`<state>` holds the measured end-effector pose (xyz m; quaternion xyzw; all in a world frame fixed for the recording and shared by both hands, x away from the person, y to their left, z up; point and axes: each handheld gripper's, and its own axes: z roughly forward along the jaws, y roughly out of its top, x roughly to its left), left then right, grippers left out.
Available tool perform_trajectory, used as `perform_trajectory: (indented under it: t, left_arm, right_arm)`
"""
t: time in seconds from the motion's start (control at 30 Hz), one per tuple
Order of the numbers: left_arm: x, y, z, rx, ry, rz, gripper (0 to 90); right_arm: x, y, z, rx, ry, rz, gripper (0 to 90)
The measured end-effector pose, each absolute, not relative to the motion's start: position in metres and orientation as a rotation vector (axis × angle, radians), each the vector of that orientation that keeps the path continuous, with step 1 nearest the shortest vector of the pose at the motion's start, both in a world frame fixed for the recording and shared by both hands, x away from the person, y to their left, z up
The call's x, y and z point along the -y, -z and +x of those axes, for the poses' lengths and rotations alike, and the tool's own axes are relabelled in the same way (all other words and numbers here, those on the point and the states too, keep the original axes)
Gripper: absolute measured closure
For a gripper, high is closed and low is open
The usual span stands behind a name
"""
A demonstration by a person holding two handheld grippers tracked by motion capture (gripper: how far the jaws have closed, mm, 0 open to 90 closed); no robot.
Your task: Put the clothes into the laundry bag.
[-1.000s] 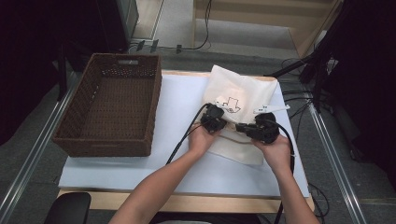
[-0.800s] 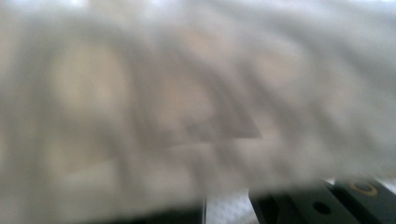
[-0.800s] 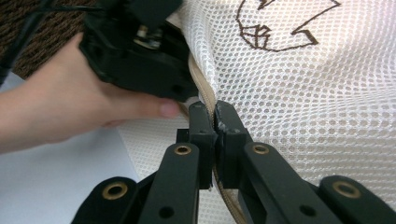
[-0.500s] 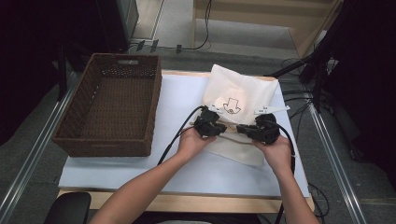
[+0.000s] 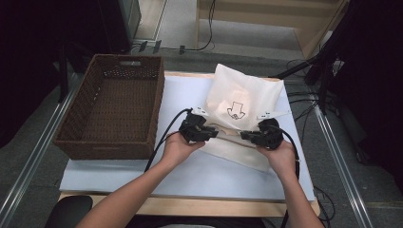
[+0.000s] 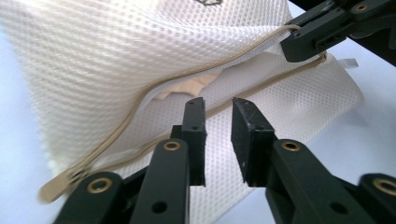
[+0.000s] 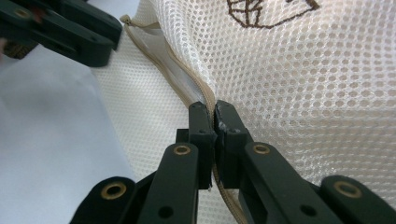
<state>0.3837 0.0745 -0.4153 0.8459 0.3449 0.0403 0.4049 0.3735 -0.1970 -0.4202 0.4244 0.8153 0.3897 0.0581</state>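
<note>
A white mesh bag [image 5: 240, 102] with a brown printed figure lies on the white mat, its beige zipper partly undone along the near edge. My right gripper [image 5: 245, 136] is shut on the zipper edge of the bag [image 7: 303, 70], with the jaw tips [image 7: 215, 109] pinching the seam. My left gripper [image 5: 214, 134] sits just left of it at the other end of the opening. Its jaws [image 6: 219, 105] have just been opening and stand a little apart, with nothing between them, facing the gap in the zipper [image 6: 187, 91]. The right gripper [image 6: 327, 28] shows beyond, holding the seam.
A dark brown wicker basket [image 5: 114, 109] stands on the left part of the table. The white mat [image 5: 190, 175] reaches nearly to the wooden front edge. Black cables trail from both grippers, and more lie on the floor at the right.
My left hand has slid left, away from the right gripper, along the bag's near edge. The right hand has stayed put on the seam.
</note>
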Motion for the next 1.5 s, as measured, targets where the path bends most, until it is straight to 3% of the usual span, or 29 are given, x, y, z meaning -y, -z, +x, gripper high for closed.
perform_trajectory:
  t: [0.37, 0.73, 1.5]
  left_arm:
    - [-0.098, 0.414, 0.385, -0.959, -0.143, 2.113, 51.9]
    - [-0.11, 0.427, 0.393, -1.042, -0.156, 2.133, 41.1]
    - [-0.108, 0.459, 0.403, -1.148, -0.184, 2.17, 42.3]
  right_arm:
    - [0.194, 0.433, 0.375, -2.485, -1.145, 1.32, 87.4]
    - [0.194, 0.45, 0.38, -2.502, -1.107, 1.348, 87.0]
    - [0.19, 0.471, 0.395, -2.5, -1.079, 1.416, 86.7]
